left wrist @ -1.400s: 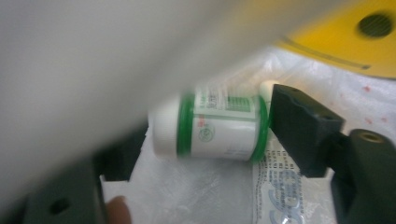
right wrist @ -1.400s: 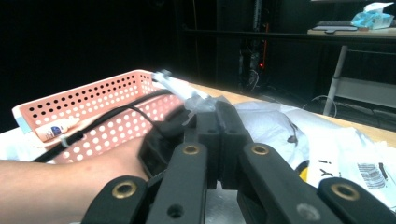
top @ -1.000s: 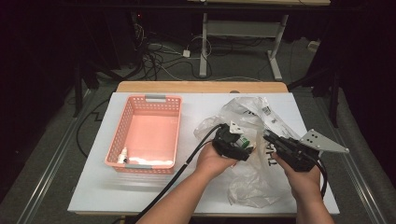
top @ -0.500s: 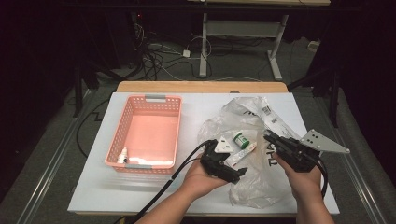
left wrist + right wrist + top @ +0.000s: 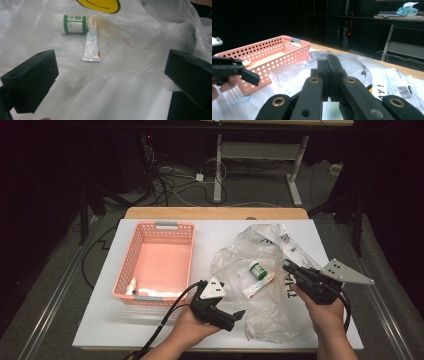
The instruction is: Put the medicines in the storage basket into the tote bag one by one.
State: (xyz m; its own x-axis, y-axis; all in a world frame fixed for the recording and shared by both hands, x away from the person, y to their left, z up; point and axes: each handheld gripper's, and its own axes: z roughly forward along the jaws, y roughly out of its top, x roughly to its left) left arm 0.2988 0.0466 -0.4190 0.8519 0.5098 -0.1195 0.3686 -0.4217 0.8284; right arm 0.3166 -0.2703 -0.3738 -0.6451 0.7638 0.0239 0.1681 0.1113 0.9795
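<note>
- As seen from above, a person sits at a white table (image 5: pixel 100 320) w/ a two-jaw gripper in each hand.
- Left gripper (image 5: pixel 239 316): low near the table's front edge, jaws spread wide, nothing between them; they have just been opening. Its own view shows both black jaws far apart over clear plastic.
- Right gripper (image 5: pixel 287 266): at the right side of the table, jaws pressed together on a fold of the clear plastic bag (image 5: pixel 260 315), which lies crumpled across the table's right half.
- On the bag, between the 2 grippers: a small white jar w/ green bands (image 5: pixel 257 269) lying on its side, and a small white tube (image 5: pixel 257 287) touching it.
- Pink perforated basket (image 5: pixel 127 265): left of the bag, apart from it; a small white bottle (image 5: pixel 132 285) lies in its near left corner.
- Background: dark floor, cables, table legs.
</note>
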